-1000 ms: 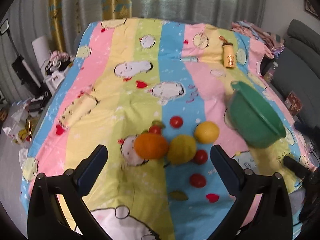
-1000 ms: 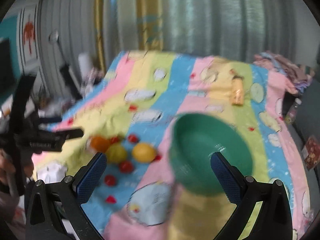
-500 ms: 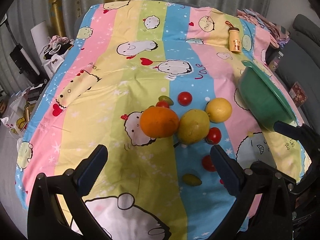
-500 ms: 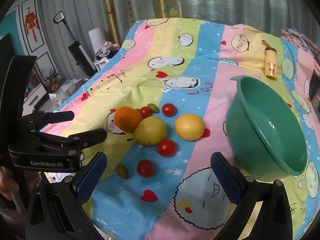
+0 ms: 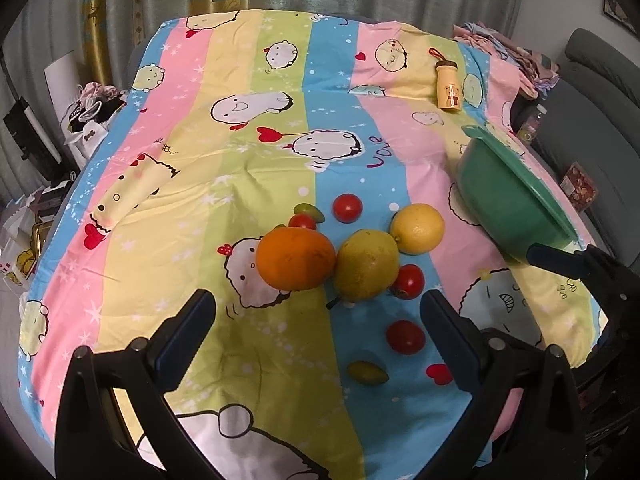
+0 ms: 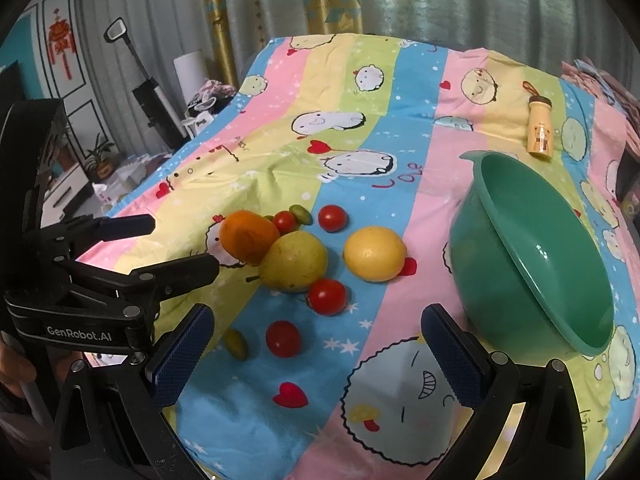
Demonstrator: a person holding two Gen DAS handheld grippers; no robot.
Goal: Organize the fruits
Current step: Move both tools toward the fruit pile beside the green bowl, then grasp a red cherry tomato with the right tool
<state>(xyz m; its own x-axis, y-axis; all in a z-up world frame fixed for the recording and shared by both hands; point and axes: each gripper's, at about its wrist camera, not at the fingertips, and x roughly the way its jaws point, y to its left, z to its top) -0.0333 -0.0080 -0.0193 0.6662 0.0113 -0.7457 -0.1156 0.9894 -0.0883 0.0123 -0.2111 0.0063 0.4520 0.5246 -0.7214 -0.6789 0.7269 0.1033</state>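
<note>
An orange (image 5: 295, 258), a yellow-green pear (image 5: 367, 264) and a lemon (image 5: 417, 229) lie together on the striped cartoon cloth (image 5: 200, 208), with several red tomatoes (image 5: 405, 337) and small green fruits (image 5: 367, 373) around them. An empty green bowl (image 6: 532, 256) stands tilted to their right. My left gripper (image 5: 316, 340) is open and empty, just in front of the orange and pear. My right gripper (image 6: 316, 348) is open and empty, in front of the fruit and left of the bowl. The left gripper also shows in the right wrist view (image 6: 182, 246).
A small yellow bottle (image 5: 448, 86) lies at the far right of the cloth. Curtains hang behind. Bags and clutter sit on the floor at left (image 5: 88, 116). A grey sofa (image 5: 596, 92) with a pile of clothes stands at right.
Both grippers have moved closer to the fruit, which now looks larger. The blurred right view has steadied, with the bowl now to its right. Nothing was grasped.
</note>
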